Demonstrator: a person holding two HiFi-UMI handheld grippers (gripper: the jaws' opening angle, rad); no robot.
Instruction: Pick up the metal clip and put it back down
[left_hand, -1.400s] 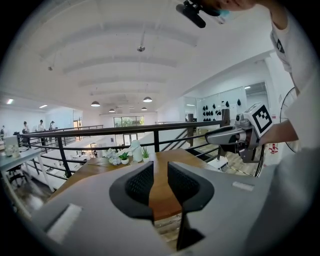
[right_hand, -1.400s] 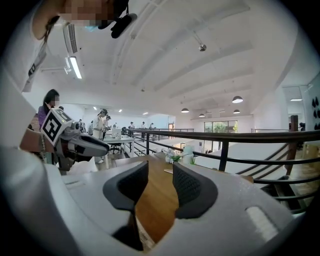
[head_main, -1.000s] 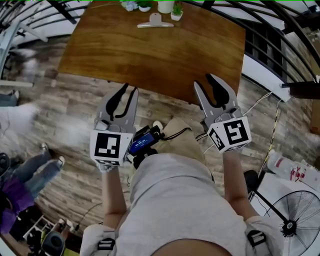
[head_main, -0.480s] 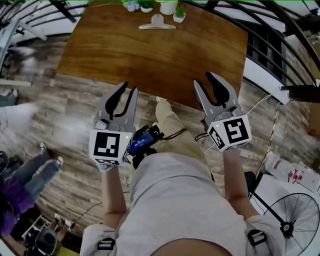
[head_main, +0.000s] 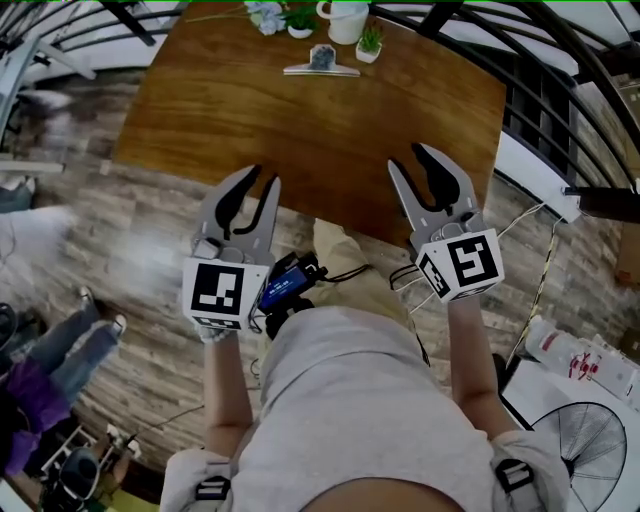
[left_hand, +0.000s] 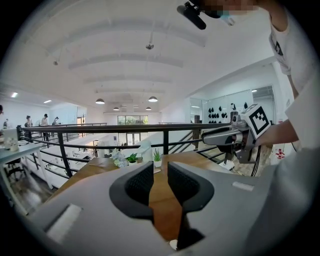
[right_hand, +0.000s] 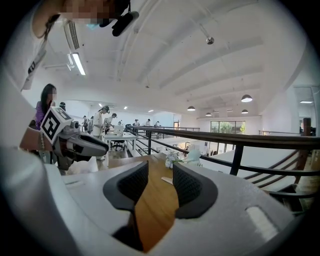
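Left gripper and right gripper hover part-open and empty at the 6 o'clock edge of the bench. The metal clip lies at 12 o'clock, well apart. A long reach could knock the small pots just behind it.

Table: warm brown, wood-grained. Metal clip: silver-grey. Left gripper and right gripper: grey, black pads, black-and-white square-marker cubes.

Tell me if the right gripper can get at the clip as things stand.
Probably yes: bare table lies between the right gripper and the clip, though it sits at the far edge.
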